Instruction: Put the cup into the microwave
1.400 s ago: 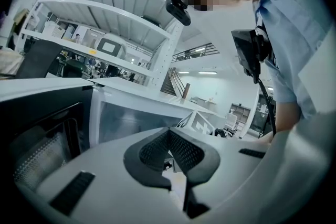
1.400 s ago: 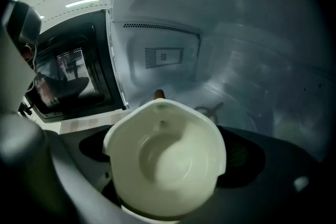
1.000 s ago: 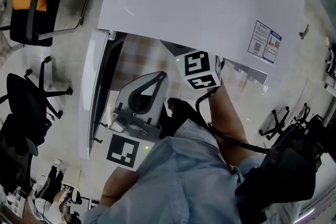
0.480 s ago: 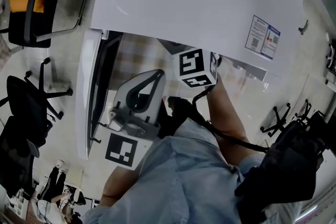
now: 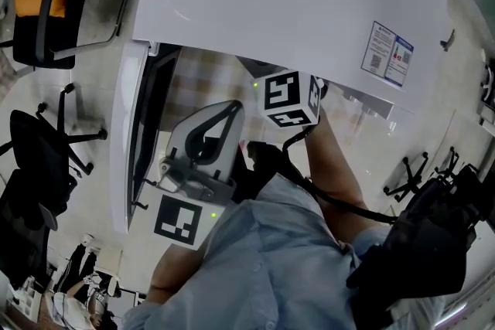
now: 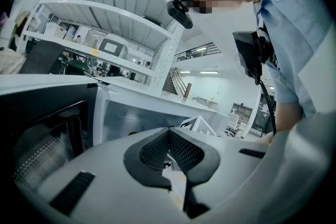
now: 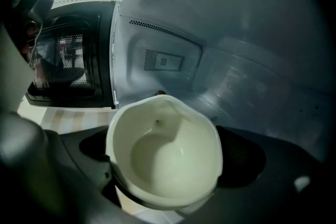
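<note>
Right gripper view: my right gripper (image 7: 165, 186) is clamping the cup (image 7: 163, 149) upright inside the microwave (image 7: 173, 60); placing is in hand. My left gripper (image 6: 170, 152) is waiting outside, jaws together, empty. Next, I judge: lowering gently, then letting go.
</note>
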`<state>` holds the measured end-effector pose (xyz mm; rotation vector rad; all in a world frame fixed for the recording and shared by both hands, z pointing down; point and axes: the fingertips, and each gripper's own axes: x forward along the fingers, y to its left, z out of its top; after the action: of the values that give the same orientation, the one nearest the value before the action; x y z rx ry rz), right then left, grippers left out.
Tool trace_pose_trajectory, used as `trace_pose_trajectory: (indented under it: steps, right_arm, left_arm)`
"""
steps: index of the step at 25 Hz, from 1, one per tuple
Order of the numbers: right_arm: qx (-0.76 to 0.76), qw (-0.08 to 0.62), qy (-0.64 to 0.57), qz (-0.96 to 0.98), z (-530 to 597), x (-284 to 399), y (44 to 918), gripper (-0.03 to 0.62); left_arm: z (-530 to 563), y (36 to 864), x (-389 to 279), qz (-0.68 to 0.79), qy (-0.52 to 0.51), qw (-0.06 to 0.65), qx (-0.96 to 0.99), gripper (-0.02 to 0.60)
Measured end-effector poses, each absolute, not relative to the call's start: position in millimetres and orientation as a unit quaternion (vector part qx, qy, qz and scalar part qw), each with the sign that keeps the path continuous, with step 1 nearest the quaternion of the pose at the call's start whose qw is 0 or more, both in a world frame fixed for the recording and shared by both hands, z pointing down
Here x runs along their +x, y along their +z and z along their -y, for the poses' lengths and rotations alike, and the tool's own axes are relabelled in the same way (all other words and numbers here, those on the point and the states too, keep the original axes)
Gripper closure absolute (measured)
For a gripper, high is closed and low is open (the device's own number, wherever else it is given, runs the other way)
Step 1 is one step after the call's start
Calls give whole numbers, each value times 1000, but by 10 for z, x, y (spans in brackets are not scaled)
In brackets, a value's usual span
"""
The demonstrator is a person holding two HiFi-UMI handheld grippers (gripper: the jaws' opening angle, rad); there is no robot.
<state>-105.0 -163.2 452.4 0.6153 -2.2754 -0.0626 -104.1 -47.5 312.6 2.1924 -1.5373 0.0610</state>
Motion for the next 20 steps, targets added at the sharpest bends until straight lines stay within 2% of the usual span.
trace_pose_trajectory:
  steps: [20]
  right_arm:
    - [250,325,-42,911,1169,-816,3920,33]
  left_arm:
    - [206,2901,-826,575,29,194,795,577]
